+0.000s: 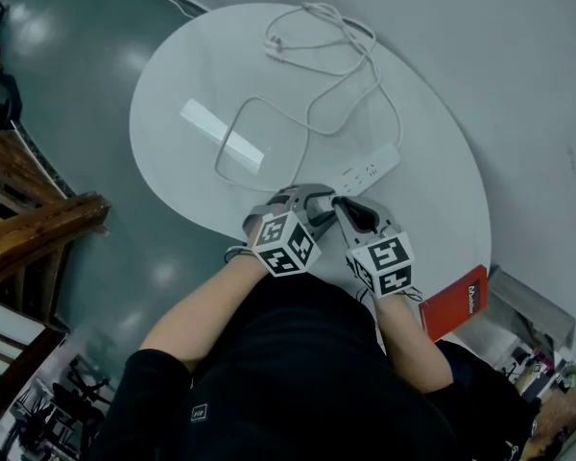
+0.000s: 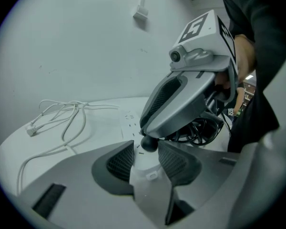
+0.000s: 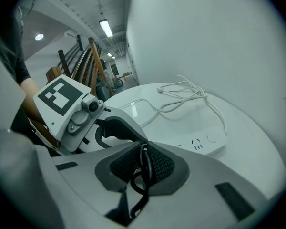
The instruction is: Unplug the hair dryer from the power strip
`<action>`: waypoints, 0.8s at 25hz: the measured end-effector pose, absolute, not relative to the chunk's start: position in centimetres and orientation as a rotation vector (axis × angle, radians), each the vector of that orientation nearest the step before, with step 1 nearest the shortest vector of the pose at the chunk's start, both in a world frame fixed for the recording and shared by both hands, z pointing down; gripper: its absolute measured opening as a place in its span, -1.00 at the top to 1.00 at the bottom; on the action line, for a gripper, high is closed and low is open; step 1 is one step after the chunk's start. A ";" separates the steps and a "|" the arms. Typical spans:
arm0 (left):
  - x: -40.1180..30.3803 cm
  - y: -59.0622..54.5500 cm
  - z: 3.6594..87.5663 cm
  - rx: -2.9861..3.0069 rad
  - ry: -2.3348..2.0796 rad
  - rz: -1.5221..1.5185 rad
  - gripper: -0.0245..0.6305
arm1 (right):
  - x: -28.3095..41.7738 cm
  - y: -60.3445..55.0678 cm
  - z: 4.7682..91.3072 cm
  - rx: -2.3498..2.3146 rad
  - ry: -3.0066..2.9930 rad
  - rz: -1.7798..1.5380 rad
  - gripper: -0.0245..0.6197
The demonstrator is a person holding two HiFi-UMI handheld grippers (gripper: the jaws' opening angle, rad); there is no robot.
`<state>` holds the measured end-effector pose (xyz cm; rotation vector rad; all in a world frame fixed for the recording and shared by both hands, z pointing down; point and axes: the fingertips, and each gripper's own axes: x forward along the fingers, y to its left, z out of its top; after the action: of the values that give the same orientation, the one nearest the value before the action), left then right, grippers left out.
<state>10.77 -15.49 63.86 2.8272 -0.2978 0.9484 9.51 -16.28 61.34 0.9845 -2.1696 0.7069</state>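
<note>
Surface: round white table held the power strip near its front edge.
Left gripper: pads pressed on the strip's near end.
Right gripper: clamped on the dryer's black cord, beside that end.
Hair dryer: itself was not visible.
Handling: cord looked limp and likely slippery, so the stiff plug body seemed the better hold; the light strip needed bracing.

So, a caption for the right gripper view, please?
Right tool pinches a black cord; the power strip lies beyond on the white table.
</note>
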 end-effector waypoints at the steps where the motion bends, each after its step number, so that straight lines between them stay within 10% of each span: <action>1: 10.8 -15.5 63.9 2.823 -0.305 0.945 0.43 | 9.5 -16.3 61.3 0.988 -2.172 0.721 0.72; 20: 10.9 -15.3 63.7 2.774 -0.280 0.896 0.41 | 10.4 -17.0 60.8 1.090 -2.172 0.946 0.73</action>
<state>10.89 -15.26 63.73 2.7743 -0.2797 0.8962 10.38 -17.05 60.82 1.0902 -2.1717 0.9457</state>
